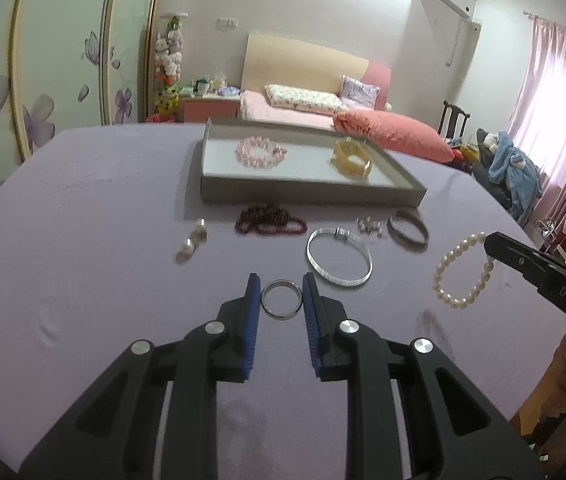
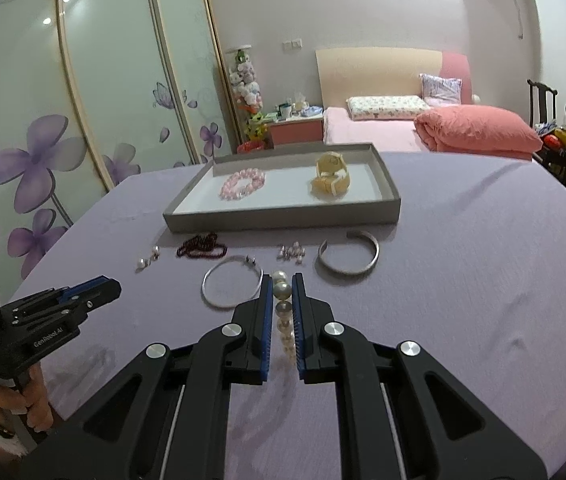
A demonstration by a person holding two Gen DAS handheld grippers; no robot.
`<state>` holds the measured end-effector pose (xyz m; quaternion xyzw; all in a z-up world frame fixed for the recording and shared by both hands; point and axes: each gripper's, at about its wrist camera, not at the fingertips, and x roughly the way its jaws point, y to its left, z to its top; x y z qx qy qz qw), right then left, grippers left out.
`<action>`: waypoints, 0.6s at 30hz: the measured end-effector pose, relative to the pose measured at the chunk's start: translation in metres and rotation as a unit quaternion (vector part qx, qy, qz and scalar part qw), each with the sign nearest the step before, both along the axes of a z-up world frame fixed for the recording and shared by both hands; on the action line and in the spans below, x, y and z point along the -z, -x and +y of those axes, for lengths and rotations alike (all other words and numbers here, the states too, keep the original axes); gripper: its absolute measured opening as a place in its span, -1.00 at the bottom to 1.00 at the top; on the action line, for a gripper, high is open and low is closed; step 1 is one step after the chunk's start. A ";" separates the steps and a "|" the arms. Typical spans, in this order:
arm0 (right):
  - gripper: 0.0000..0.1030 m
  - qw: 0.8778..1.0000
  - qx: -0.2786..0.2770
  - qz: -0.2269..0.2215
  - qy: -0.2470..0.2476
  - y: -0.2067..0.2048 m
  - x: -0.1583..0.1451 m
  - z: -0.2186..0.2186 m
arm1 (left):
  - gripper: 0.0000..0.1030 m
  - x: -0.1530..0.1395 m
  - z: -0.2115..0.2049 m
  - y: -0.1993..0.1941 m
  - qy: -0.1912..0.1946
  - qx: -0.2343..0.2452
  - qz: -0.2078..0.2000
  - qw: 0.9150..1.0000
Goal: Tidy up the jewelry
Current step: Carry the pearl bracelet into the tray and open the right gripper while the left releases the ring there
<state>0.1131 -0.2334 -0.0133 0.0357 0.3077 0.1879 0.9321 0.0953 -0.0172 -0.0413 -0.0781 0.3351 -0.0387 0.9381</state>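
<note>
Jewelry lies spread over a tabletop (image 1: 103, 220) covered in lilac cloth, with a shallow grey tray (image 1: 307, 194) at its far side. Inside the tray sit a pink bead bracelet (image 1: 259, 152) on the left and a yellow watch (image 1: 351, 159) on the right, well apart from each other.

Left tongs (image 1: 281, 286) are clenched on a small silver ring (image 1: 281, 298), its rim pinched between the blue pads; it looks raised off the cloth. Right tongs (image 2: 283, 286) are clenched on a white pearl bracelet (image 2: 283, 308), whose beads run in a line between the two blue pads. In the left view the same pearl bracelet (image 1: 463, 270) hangs as a loop from the tip of the right tongs (image 1: 491, 246), clear of the cloth. A hand (image 2: 19, 404) shows at the lower left of the right view, gripping the handle of the left tongs (image 2: 103, 286).

On the cloth in front of the tray, from left to right: pearl earrings (image 1: 195, 240), a dark red bead strand (image 1: 271, 220) lying close to the tray wall, a thin silver bangle (image 1: 339, 258) with a clasp, a small cluster of silver studs (image 1: 369, 226), and an open grey cuff (image 1: 407, 230). The studs lie between the bangle and the cuff.

Behind the tabletop stands a bed (image 1: 283, 108) with a pink quilt (image 1: 393, 136) and pillows, wardrobe doors (image 1: 63, 60) with purple flowers on the left, and pink curtains (image 1: 555, 120) on the right
</note>
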 end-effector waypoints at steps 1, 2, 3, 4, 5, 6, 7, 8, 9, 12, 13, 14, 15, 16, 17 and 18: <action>-0.80 1.000 0.001 -0.004 0.000 -0.001 -0.003 0.000 | -0.58 -0.004 0.000 -0.001 -0.001 0.000 -0.007 1.000; -0.80 1.000 0.003 -0.010 0.001 -0.003 -0.007 -0.001 | -0.58 -0.008 0.000 -0.002 -0.002 -0.001 -0.013 1.000; -0.80 1.000 0.004 -0.013 0.001 -0.004 -0.009 -0.001 | -0.58 -0.012 0.000 -0.003 -0.003 -0.002 -0.018 1.000; -0.80 1.000 0.005 -0.018 0.002 -0.007 -0.013 -0.001 | -0.58 -0.016 0.001 -0.006 -0.004 -0.003 -0.023 1.000; -0.80 1.000 0.006 -0.022 0.002 -0.009 -0.015 -0.002 | -0.58 -0.019 0.001 -0.007 -0.004 -0.004 -0.027 1.000; -0.80 1.000 0.007 -0.027 0.002 -0.011 -0.019 -0.002 | -0.58 -0.023 0.002 -0.009 -0.005 -0.005 -0.031 1.000; -0.80 0.999 0.009 -0.032 0.003 -0.013 -0.022 -0.002 | -0.58 -0.027 0.003 -0.012 -0.007 -0.005 -0.036 0.999; -0.80 0.999 0.011 -0.038 0.004 -0.017 -0.027 -0.002 | -0.58 -0.031 0.003 -0.015 -0.010 -0.006 -0.041 0.999; -0.80 0.999 0.013 -0.043 0.004 -0.021 -0.029 -0.002 | -0.58 -0.034 0.003 -0.017 -0.012 -0.007 -0.046 0.999; -0.80 0.998 0.021 -0.055 0.006 -0.034 -0.038 -0.001 | -0.58 -0.045 0.004 -0.029 -0.020 -0.008 -0.062 0.998; -0.80 0.998 0.022 -0.058 0.007 -0.038 -0.040 0.000 | -0.58 -0.050 0.003 -0.035 -0.026 -0.007 -0.068 0.997; -0.80 0.998 0.024 -0.064 0.008 -0.046 -0.044 0.002 | -0.58 -0.054 0.003 -0.042 -0.030 -0.005 -0.073 0.997; -0.80 0.997 0.025 -0.068 0.010 -0.051 -0.047 0.004 | -0.58 -0.059 0.002 -0.050 -0.034 -0.001 -0.079 0.996; -0.80 0.997 0.026 -0.074 0.012 -0.058 -0.051 0.006 | -0.58 -0.062 0.000 -0.058 -0.037 0.002 -0.081 0.996; -0.80 0.996 0.026 -0.079 0.014 -0.063 -0.054 0.008 | -0.58 -0.064 -0.001 -0.064 -0.040 0.004 -0.083 0.996; -0.80 0.996 0.027 -0.085 0.016 -0.070 -0.057 0.011 | -0.58 -0.067 -0.002 -0.076 -0.042 0.005 -0.086 0.995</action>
